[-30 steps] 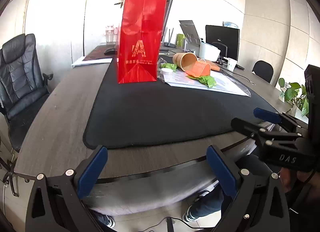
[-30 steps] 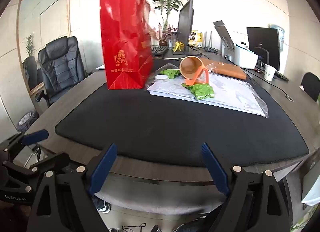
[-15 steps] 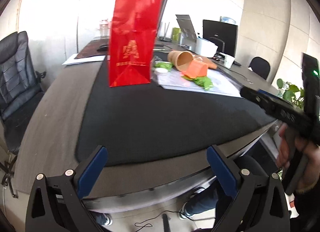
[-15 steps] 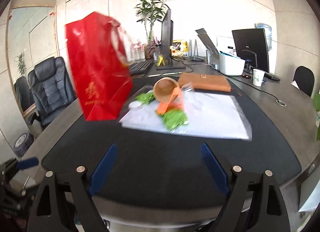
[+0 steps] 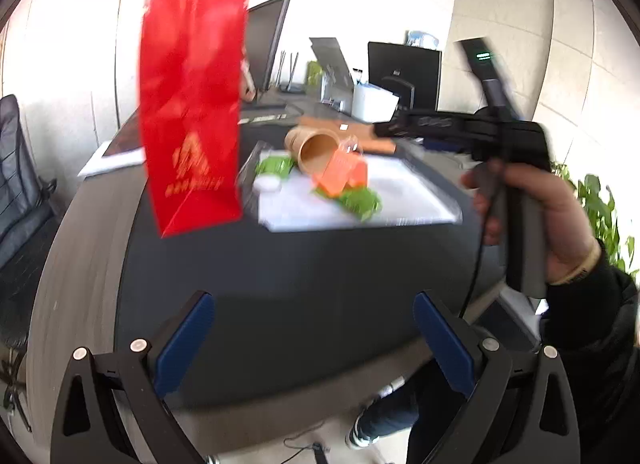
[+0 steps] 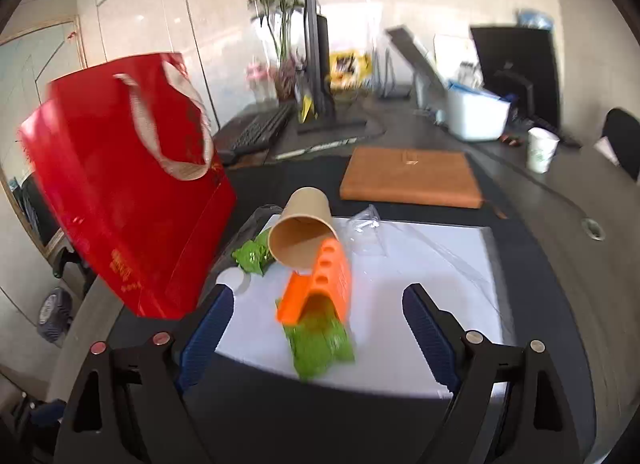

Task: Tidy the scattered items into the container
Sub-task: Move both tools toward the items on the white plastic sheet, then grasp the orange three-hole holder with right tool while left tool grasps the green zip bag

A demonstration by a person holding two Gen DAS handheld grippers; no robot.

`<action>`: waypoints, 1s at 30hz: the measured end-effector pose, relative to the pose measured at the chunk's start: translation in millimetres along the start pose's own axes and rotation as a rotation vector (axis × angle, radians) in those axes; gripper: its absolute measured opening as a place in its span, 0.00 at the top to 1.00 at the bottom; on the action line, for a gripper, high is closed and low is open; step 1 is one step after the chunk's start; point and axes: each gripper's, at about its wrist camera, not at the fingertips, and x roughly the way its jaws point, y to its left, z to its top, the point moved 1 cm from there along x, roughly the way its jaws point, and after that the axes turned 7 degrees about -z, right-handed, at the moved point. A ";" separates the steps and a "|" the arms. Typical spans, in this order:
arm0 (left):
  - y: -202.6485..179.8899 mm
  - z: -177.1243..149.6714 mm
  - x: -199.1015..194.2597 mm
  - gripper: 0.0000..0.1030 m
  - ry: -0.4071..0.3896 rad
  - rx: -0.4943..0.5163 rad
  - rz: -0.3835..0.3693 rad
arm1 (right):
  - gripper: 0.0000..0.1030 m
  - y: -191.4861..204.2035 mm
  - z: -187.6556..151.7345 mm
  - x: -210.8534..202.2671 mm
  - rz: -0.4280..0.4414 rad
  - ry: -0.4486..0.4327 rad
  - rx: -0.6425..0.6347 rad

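A tall red paper bag (image 5: 192, 104) (image 6: 124, 192) stands upright on the black mat (image 5: 304, 264). Right of it, on a clear plastic sleeve over a white sheet (image 6: 424, 276), lie a tipped brown paper cup (image 6: 302, 232) (image 5: 316, 146), an orange holder (image 6: 320, 284) (image 5: 342, 176), two green packets (image 6: 320, 344) (image 6: 252, 256) and a white lid (image 6: 236, 278). My right gripper (image 6: 316, 332) hangs open just short of the orange holder, pads wide of it. My left gripper (image 5: 314, 340) is open over the mat's near edge with nothing between its fingers.
A hand (image 5: 532, 200) holds the right gripper at the right of the left wrist view. Behind the sleeve lies a brown notebook (image 6: 408, 180). Farther back are monitors, a keyboard (image 6: 256, 132), a white box (image 6: 476, 116) and a paper cup (image 6: 540, 150). An office chair (image 5: 16, 184) stands left.
Both grippers have moved forward and up over the table. The right one went farther, from the table's edge to the white sheet, and both stayed open. The items have not moved.
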 end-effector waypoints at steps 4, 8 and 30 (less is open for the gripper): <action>-7.5 29.3 27.2 0.01 0.001 0.020 -0.017 | 0.12 6.4 24.1 36.2 0.015 0.079 -0.059; -13.6 45.3 67.7 0.01 0.050 0.030 -0.018 | 0.12 4.2 26.6 47.0 0.049 0.064 -0.082; -9.9 43.7 148.3 0.01 0.195 0.087 0.063 | 0.31 13.8 -0.3 131.4 0.050 0.245 -0.198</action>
